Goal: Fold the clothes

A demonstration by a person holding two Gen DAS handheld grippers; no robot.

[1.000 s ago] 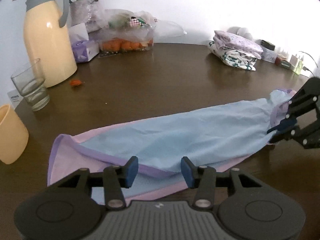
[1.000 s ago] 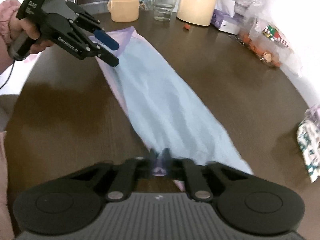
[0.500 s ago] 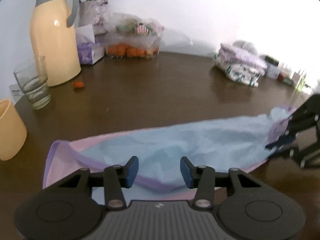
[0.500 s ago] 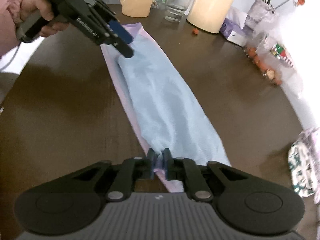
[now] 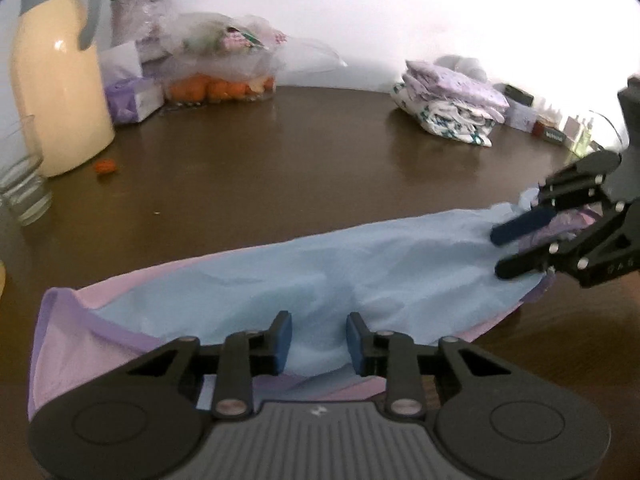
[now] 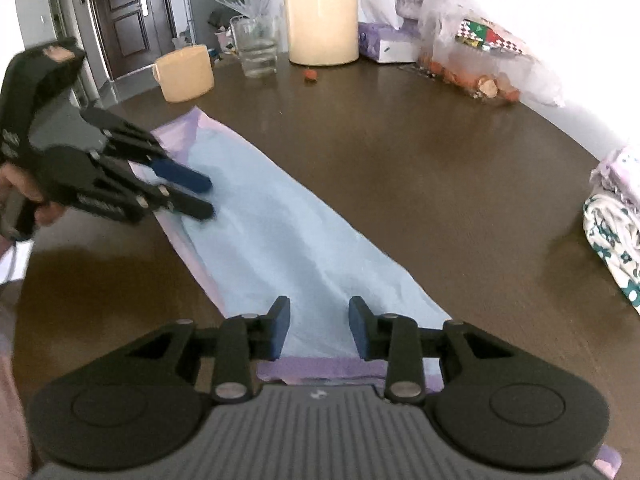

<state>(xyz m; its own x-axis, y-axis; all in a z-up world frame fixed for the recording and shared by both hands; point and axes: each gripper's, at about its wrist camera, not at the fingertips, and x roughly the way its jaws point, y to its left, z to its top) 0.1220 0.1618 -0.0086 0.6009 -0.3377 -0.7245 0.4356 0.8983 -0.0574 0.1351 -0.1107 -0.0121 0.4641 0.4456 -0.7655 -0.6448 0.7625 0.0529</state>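
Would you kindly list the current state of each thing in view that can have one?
Left gripper: open, over the cloth.
Right gripper: open, holding nothing.
Blue-and-pink garment: folded lengthwise into a long strip, flat on the table.
Glass: upright.
Folded clothes: stacked.

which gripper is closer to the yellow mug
Left. The left gripper hovers over the garment end that lies just short of the yellow mug; the right gripper is at the opposite end, far from it.
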